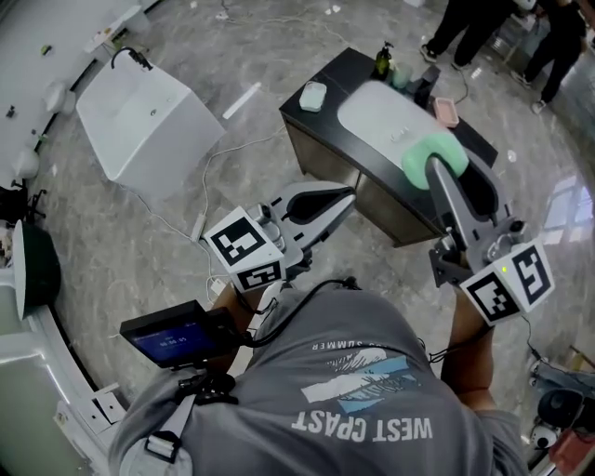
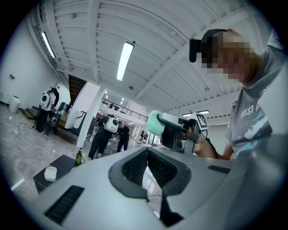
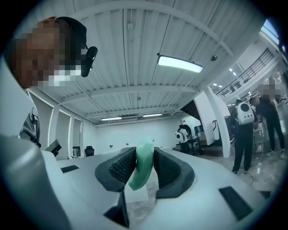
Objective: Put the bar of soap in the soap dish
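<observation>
A pale green bar of soap (image 1: 423, 152) is clamped between the jaws of my right gripper (image 1: 437, 174), raised over the white basin (image 1: 381, 116) of a black counter. In the right gripper view the soap (image 3: 142, 170) stands on edge between the black pads, and the right gripper (image 3: 144, 152) points up toward the ceiling. A pale soap dish (image 1: 313, 95) sits on the counter's far left corner, and a pink dish (image 1: 447, 112) lies at its right. My left gripper (image 1: 346, 197) hangs before the counter, shut and empty, with its tips (image 2: 147, 150) touching.
A dark bottle (image 1: 383, 60) stands at the back of the black counter (image 1: 302, 130). A separate white sink (image 1: 149, 121) stands on the floor to the left, with cables around it. People stand at the far right (image 1: 474, 23).
</observation>
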`<state>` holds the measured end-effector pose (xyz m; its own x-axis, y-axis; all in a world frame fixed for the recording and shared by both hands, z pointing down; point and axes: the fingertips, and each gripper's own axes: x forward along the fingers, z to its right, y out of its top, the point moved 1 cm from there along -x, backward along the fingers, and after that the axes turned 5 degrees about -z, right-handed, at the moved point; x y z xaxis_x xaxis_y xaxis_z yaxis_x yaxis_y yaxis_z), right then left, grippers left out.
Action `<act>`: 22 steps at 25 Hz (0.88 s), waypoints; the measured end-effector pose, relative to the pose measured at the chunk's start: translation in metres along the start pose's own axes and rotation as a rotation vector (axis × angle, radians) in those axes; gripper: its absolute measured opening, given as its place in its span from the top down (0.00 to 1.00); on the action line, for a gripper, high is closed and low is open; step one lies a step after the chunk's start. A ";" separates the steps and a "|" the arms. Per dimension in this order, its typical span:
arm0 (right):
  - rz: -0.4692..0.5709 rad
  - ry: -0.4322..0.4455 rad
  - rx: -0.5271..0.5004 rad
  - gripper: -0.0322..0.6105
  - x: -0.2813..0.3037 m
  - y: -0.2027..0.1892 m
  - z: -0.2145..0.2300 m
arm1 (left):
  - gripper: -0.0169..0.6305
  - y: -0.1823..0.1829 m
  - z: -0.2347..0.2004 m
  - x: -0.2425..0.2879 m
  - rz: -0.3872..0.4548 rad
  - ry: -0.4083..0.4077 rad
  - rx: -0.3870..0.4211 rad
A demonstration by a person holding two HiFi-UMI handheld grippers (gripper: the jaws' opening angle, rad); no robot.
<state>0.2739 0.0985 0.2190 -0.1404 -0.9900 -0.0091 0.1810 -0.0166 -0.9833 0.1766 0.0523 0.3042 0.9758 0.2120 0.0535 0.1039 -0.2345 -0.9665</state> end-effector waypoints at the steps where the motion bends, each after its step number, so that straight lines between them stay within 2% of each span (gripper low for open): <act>1: -0.001 0.008 -0.002 0.76 0.001 0.003 0.001 | 0.96 0.002 -0.001 0.001 0.003 0.008 -0.002; 11: -0.011 0.047 0.021 0.76 0.011 0.001 0.009 | 0.96 -0.004 -0.007 -0.003 -0.006 0.076 -0.028; 14: -0.009 0.031 0.031 0.76 0.021 -0.004 0.008 | 0.96 -0.006 -0.017 -0.009 -0.013 0.066 -0.029; 22: -0.009 -0.019 0.012 0.76 0.078 0.011 0.005 | 0.96 0.022 -0.071 -0.034 0.006 0.031 -0.030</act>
<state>0.2694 0.0207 0.2085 -0.1239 -0.9923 0.0031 0.1919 -0.0270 -0.9810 0.1598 -0.0271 0.2987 0.9819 0.1809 0.0562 0.1035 -0.2641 -0.9589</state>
